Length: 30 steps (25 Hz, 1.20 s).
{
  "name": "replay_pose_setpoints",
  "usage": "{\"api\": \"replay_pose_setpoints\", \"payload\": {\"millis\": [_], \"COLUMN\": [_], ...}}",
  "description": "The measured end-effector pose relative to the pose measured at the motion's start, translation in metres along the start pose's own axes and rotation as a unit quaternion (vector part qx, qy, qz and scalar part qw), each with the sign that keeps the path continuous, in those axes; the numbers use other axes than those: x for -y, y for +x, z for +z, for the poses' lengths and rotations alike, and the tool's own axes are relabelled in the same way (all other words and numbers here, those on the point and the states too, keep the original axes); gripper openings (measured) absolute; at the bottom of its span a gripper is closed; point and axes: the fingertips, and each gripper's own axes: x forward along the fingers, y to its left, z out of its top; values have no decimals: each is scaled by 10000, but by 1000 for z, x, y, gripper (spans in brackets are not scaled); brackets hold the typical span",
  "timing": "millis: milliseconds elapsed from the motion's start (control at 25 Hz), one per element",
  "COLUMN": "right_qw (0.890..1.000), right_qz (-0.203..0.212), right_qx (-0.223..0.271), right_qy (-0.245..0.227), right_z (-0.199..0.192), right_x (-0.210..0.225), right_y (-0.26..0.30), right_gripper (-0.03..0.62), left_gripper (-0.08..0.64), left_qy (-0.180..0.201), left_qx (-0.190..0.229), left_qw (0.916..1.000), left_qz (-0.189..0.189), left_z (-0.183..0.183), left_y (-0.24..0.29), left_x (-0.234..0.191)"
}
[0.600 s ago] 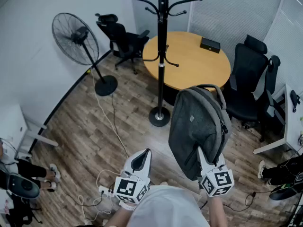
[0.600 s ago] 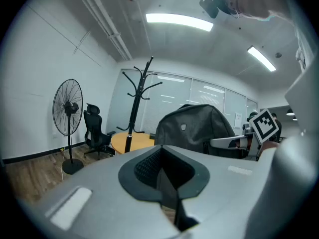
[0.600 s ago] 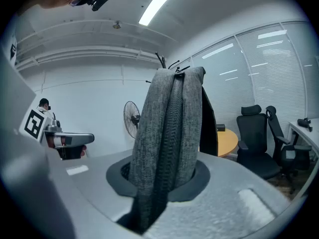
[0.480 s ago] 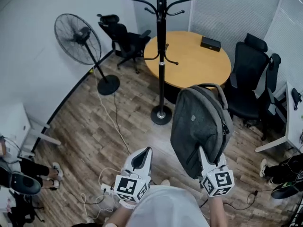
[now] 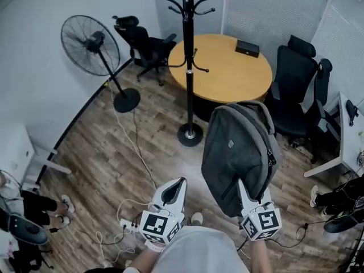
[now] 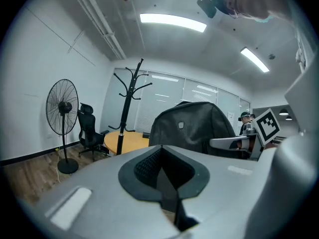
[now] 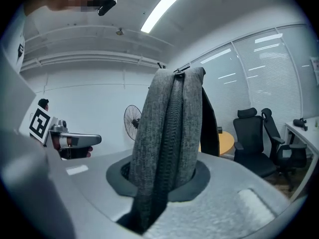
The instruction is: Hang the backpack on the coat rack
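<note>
The right gripper (image 5: 245,193) still clamps the backpack (image 5: 239,152), hardly nearer the coat rack (image 5: 188,67), left gripper (image 5: 174,187) closed and empty, so hanging remains ahead.

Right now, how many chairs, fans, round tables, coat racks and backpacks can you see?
Chairs: 3
Fan: 1
Round table: 1
Coat rack: 1
Backpack: 1
Total: 7
</note>
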Motion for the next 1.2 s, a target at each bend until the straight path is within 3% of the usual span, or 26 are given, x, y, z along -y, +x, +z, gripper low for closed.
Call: {"api": "replay_pose_setpoints", "payload": {"millis": [640,1200], "right_qw": [9997,9991], "right_qz": [-224,-423], "right_qx": [100,18], "right_qy": [-72,67], "right_z": [22,33], "right_x": [-27,-45], "right_y": [55,102], "right_gripper": [89,89], "left_gripper": [18,18], "left_qy": [110,16], "left_qx": [268,200], "left_qw": [9984,9976], "left_qz": [-478,-663], "left_z": [38,43], "left_y": [21,29], "left_x": [-59,-116]}}
